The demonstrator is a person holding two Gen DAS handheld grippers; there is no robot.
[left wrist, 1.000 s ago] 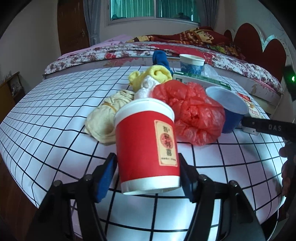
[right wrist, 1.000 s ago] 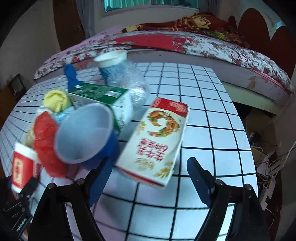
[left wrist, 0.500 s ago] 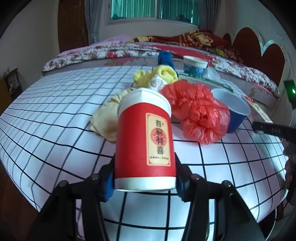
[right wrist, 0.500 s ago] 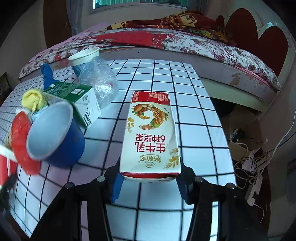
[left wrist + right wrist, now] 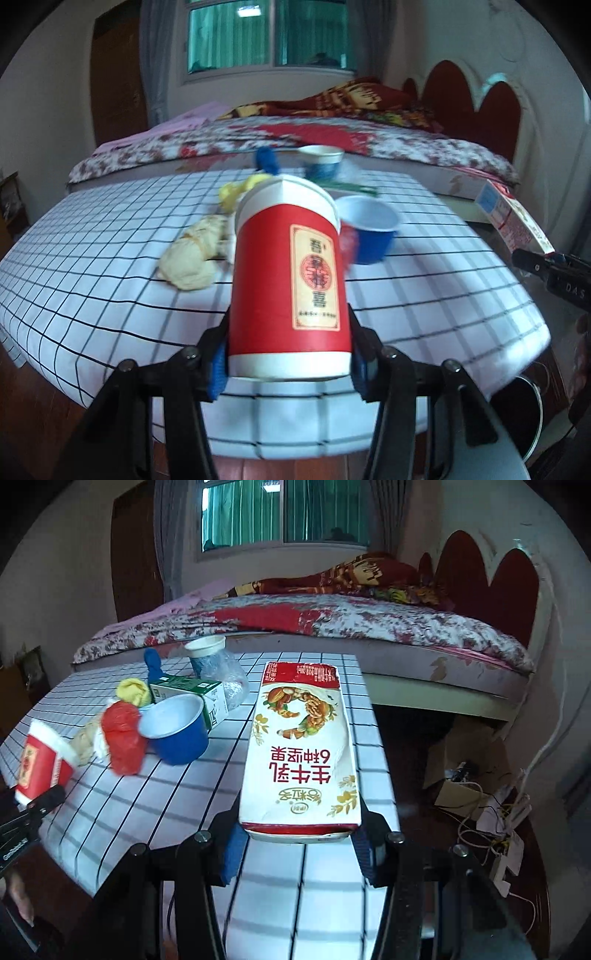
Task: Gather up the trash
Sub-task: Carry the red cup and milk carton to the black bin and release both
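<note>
My left gripper (image 5: 290, 363) is shut on a red paper cup (image 5: 288, 280) with a white rim, held clear above the checked table (image 5: 110, 280). My right gripper (image 5: 297, 849) is shut on a white and red milk carton (image 5: 301, 749), lifted over the table's right edge. The carton (image 5: 511, 218) shows at the far right of the left wrist view, and the red cup (image 5: 40, 762) at the far left of the right wrist view. On the table lie a blue cup (image 5: 177, 731), a red plastic bag (image 5: 123, 738), a green carton (image 5: 192, 696) and a beige cloth (image 5: 194, 254).
A yellow rag (image 5: 133, 691), a blue cloth (image 5: 153, 664) and a white cup in clear plastic (image 5: 218, 664) sit further back. A bed (image 5: 332, 624) stands behind the table. Cables and cardboard (image 5: 476, 775) lie on the floor to the right. A dark bin (image 5: 522, 410) stands below the table's right corner.
Both grippers closed, the left on the red cup and the right on the milk carton. Each then lifted its item off the table and drew back from the pile.
</note>
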